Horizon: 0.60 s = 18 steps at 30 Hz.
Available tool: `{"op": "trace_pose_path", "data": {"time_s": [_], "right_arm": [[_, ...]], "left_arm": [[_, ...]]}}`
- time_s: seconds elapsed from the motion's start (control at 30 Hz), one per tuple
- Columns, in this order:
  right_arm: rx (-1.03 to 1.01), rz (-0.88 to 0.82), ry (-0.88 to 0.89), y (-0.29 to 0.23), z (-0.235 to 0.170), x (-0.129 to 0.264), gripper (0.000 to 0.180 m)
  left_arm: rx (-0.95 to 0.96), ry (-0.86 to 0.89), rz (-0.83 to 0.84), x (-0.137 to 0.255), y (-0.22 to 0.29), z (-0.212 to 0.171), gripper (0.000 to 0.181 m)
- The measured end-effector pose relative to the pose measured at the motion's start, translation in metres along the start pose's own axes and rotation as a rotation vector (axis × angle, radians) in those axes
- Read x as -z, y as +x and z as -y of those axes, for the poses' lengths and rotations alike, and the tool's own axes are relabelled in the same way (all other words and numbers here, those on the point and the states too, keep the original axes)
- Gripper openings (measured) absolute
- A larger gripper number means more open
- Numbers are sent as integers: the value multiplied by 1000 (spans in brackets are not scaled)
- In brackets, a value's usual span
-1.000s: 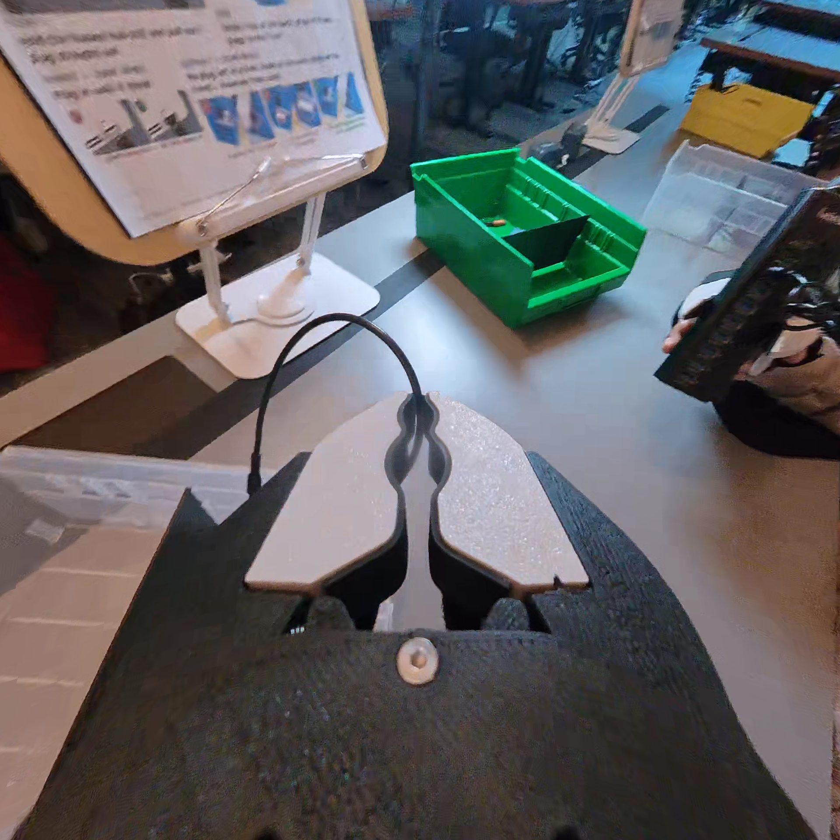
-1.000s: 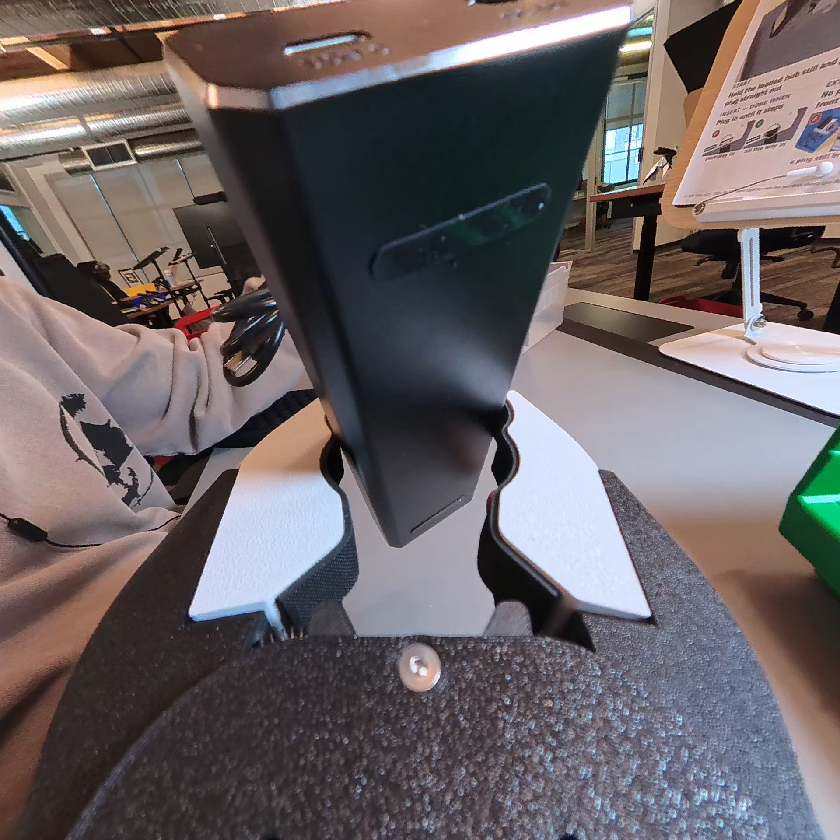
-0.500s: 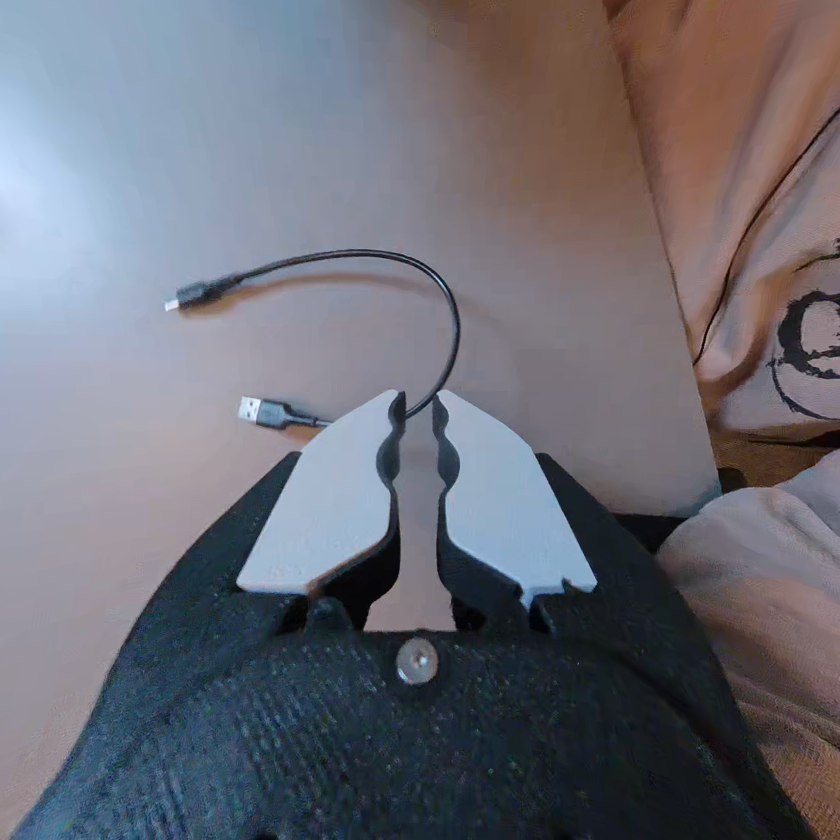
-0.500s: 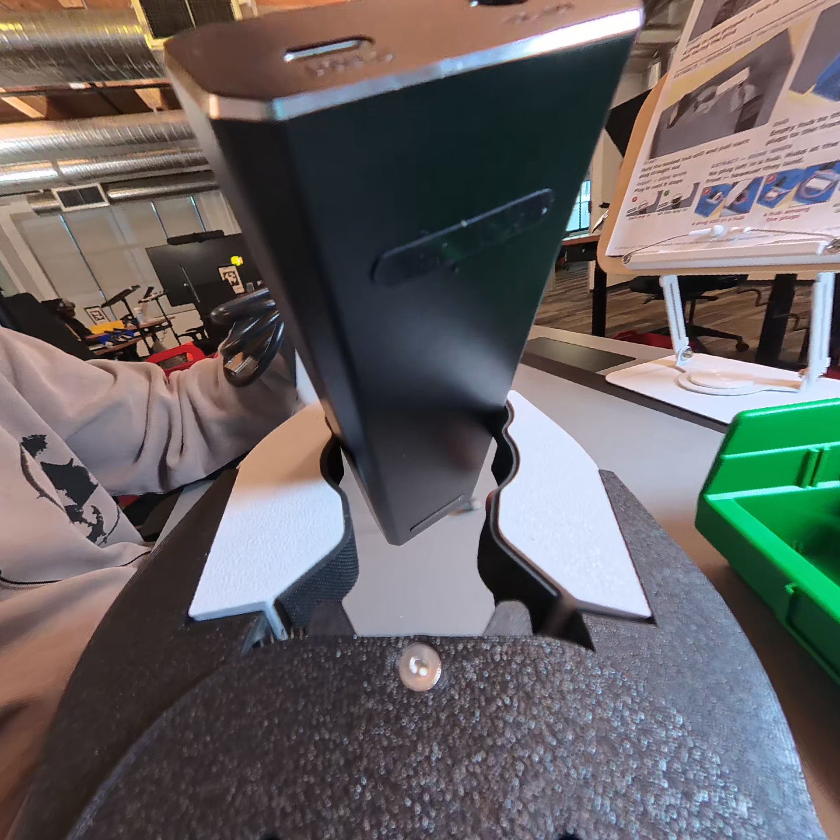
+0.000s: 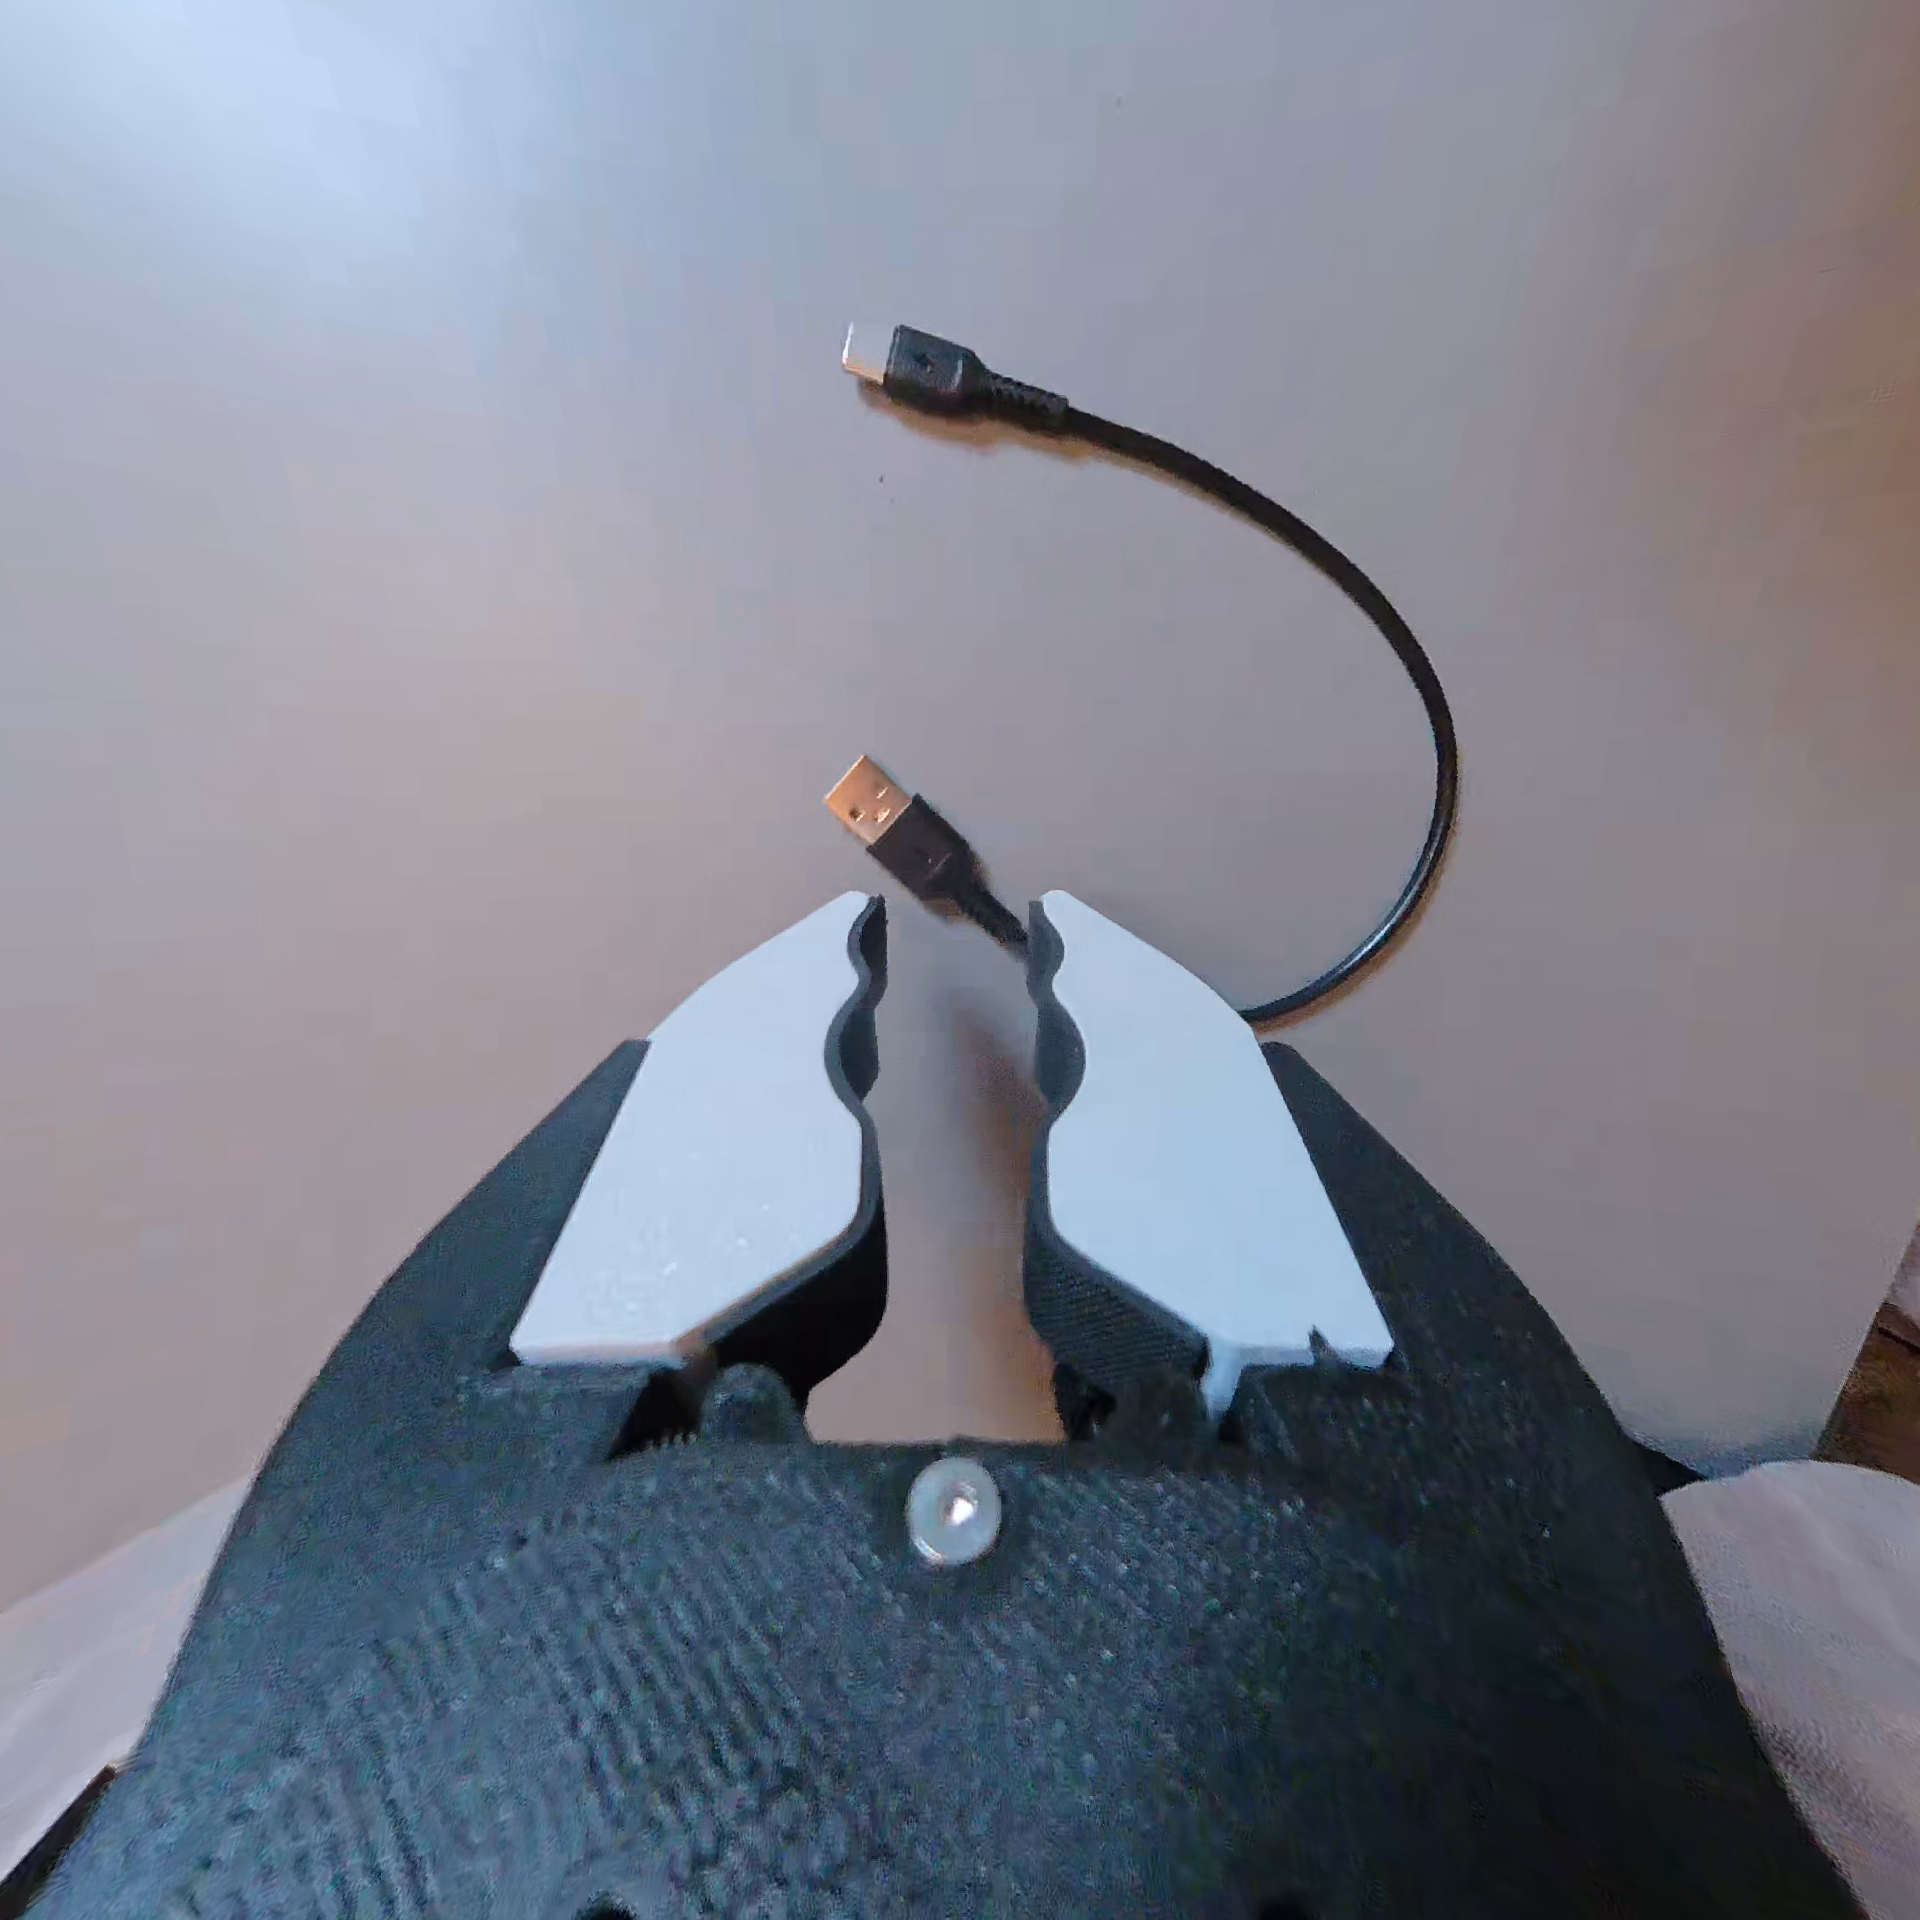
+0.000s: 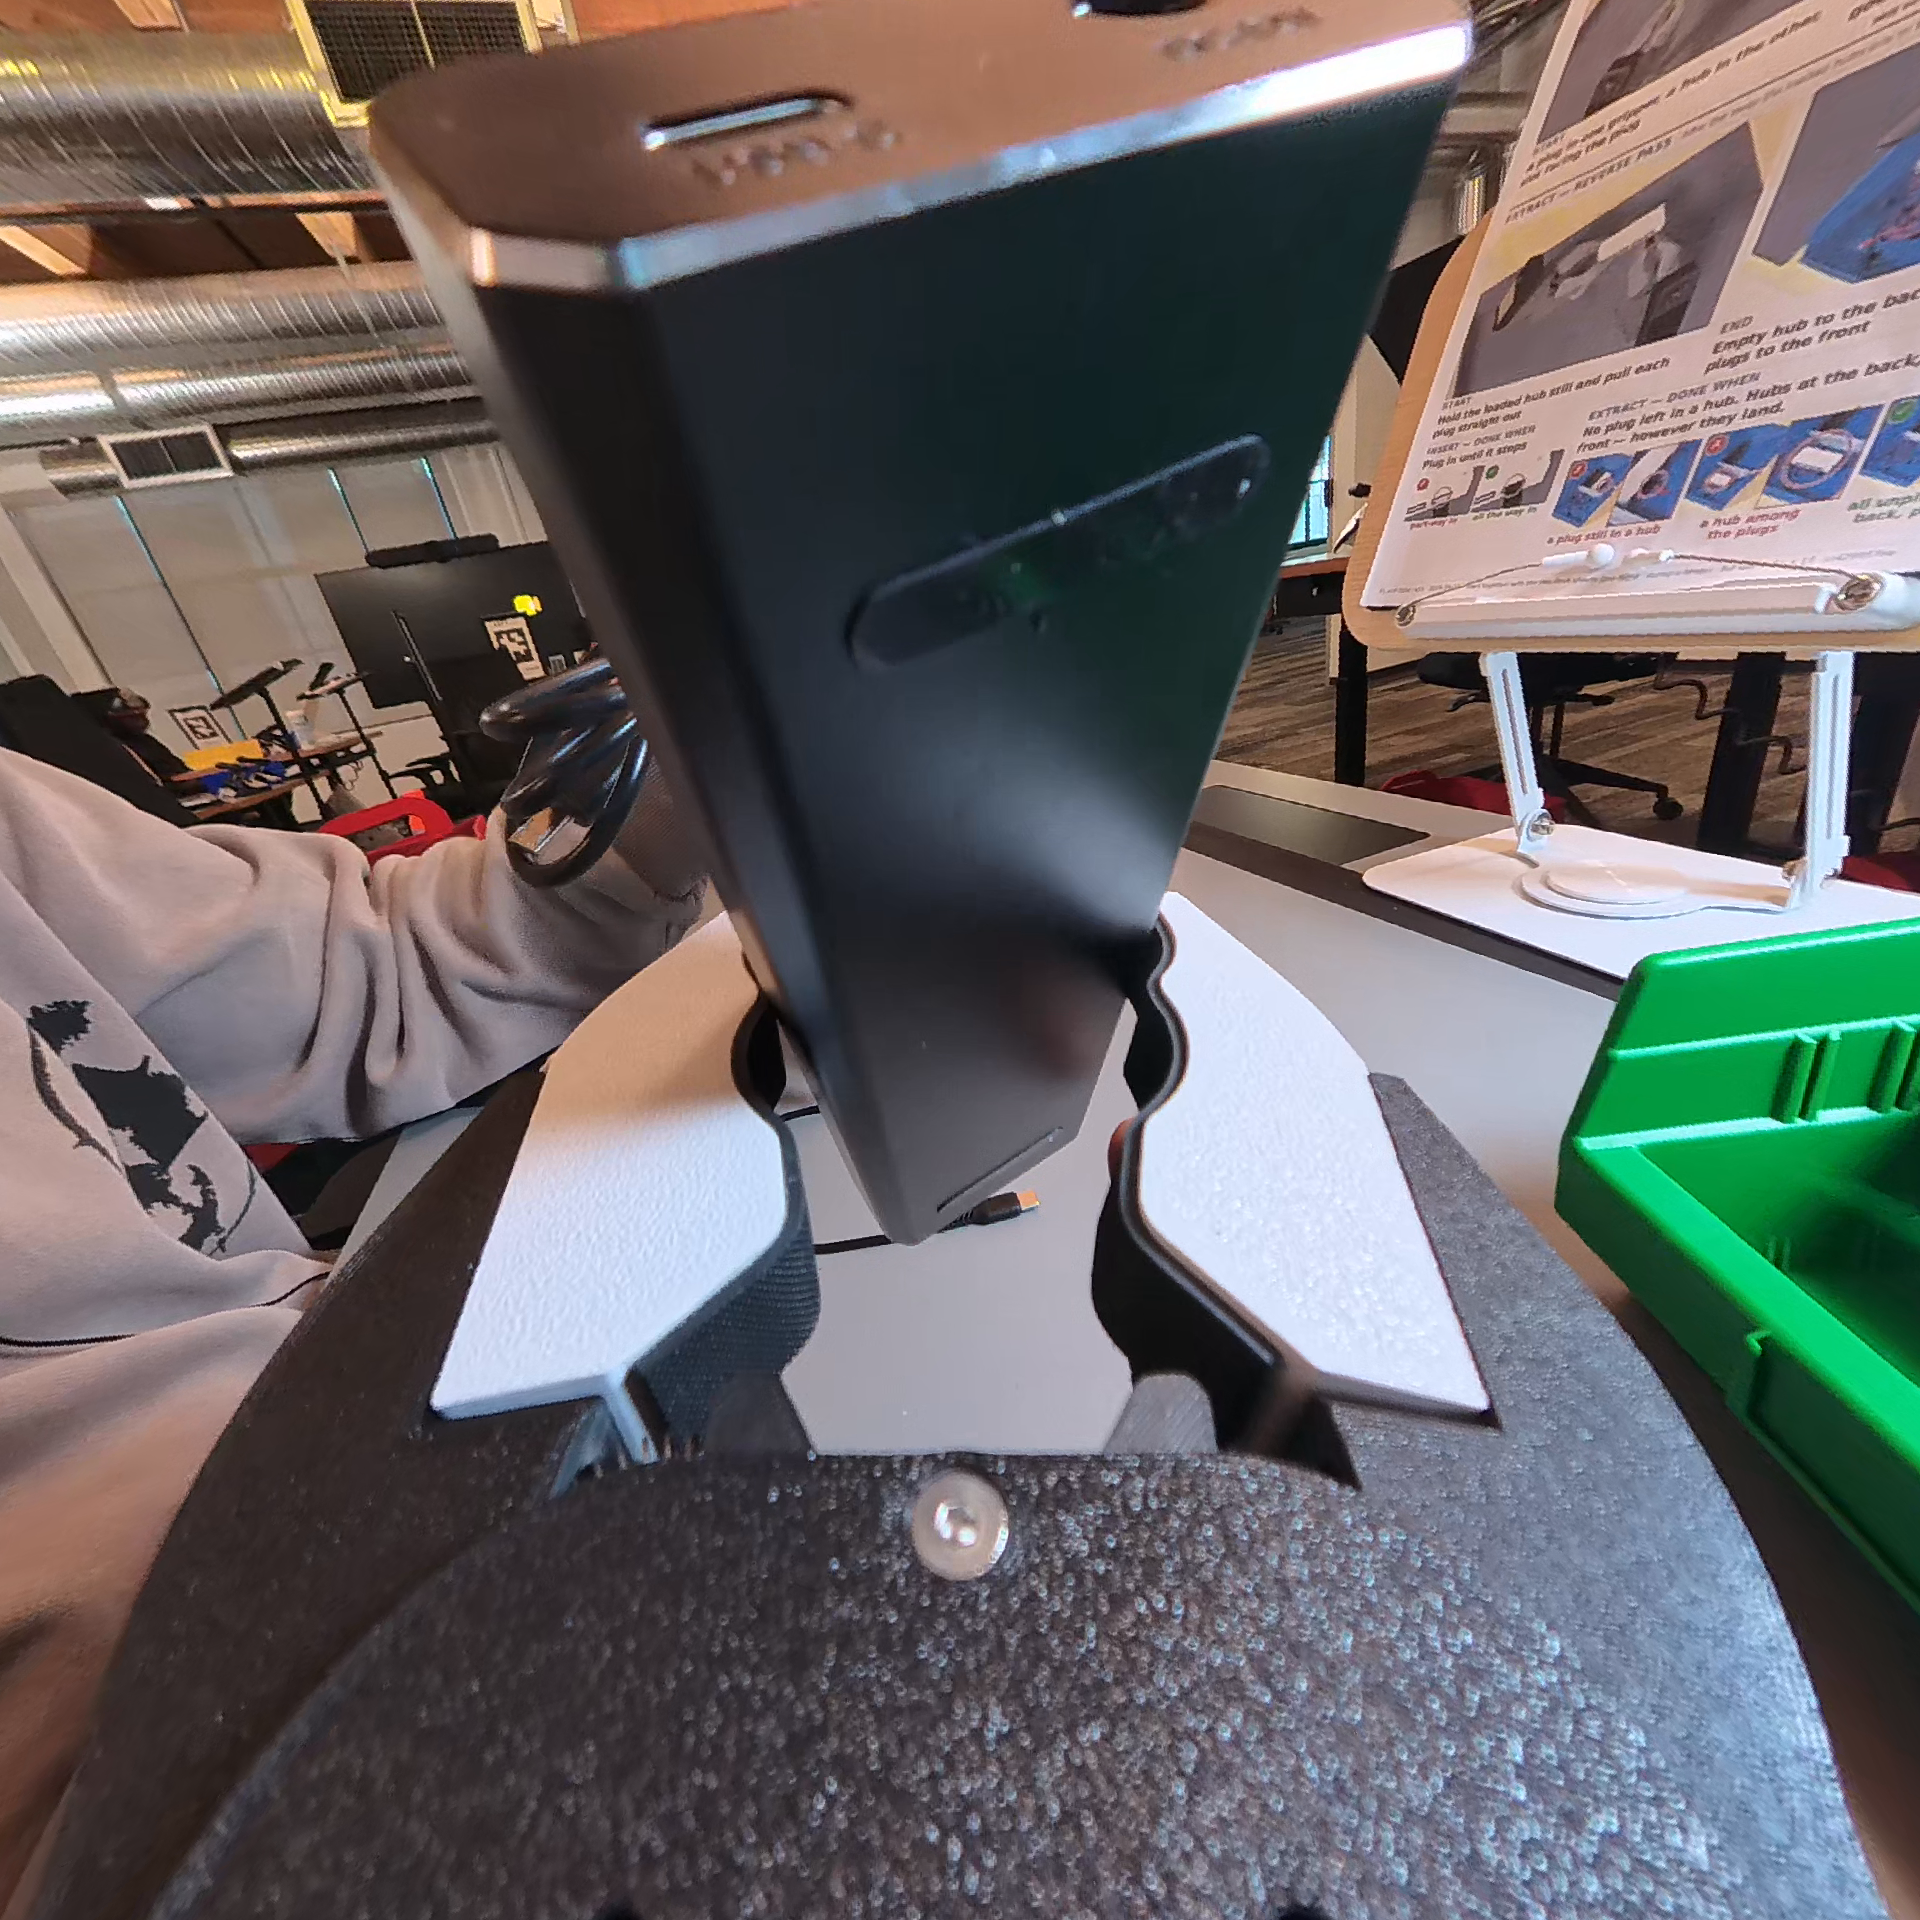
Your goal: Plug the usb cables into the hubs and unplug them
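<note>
In the left wrist view my left gripper (image 5: 956,914) is open, pointing down at the grey table (image 5: 416,520). A short black USB cable (image 5: 1429,727) lies there in a curve. Its USB-A plug (image 5: 883,831) sits just past my fingertips, and its small plug (image 5: 904,358) lies farther off. The cable runs past and under my right finger, and the jaws do not grip it. In the right wrist view my right gripper (image 6: 956,1039) is shut on a black USB hub (image 6: 935,623), held upright above the table. A coiled black cable (image 6: 566,769) hangs behind the hub at the left.
A green bin (image 6: 1714,1195) stands at the right. A white stand with an instruction sheet (image 6: 1662,883) is behind it. A person's grey sleeve (image 6: 312,956) fills the left and also shows in the left wrist view (image 5: 1818,1662). A cable plug (image 6: 1013,1205) lies on the table under the hub.
My left gripper swung down to the table, opened and let go of the cable, which now lies loose. My right gripper kept hold of the hub and turned a little to the right.
</note>
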State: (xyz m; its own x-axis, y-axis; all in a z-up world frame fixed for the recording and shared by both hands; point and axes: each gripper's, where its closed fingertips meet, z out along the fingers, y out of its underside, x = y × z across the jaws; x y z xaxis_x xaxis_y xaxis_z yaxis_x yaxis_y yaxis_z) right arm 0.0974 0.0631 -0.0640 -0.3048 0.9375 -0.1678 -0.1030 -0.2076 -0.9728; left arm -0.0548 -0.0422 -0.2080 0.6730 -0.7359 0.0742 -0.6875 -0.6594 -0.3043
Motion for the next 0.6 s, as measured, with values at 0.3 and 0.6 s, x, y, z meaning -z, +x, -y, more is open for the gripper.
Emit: {"op": "trace_pose_path", "data": {"time_s": [0.3, 0.6], "right_arm": [[9, 8, 12, -1, 3, 2, 65], [16, 65, 22, -10, 3, 2, 65]], "left_arm": [[-224, 6, 10, -26, 4, 12, 15], [-439, 490, -241, 6, 56, 62, 14]]}}
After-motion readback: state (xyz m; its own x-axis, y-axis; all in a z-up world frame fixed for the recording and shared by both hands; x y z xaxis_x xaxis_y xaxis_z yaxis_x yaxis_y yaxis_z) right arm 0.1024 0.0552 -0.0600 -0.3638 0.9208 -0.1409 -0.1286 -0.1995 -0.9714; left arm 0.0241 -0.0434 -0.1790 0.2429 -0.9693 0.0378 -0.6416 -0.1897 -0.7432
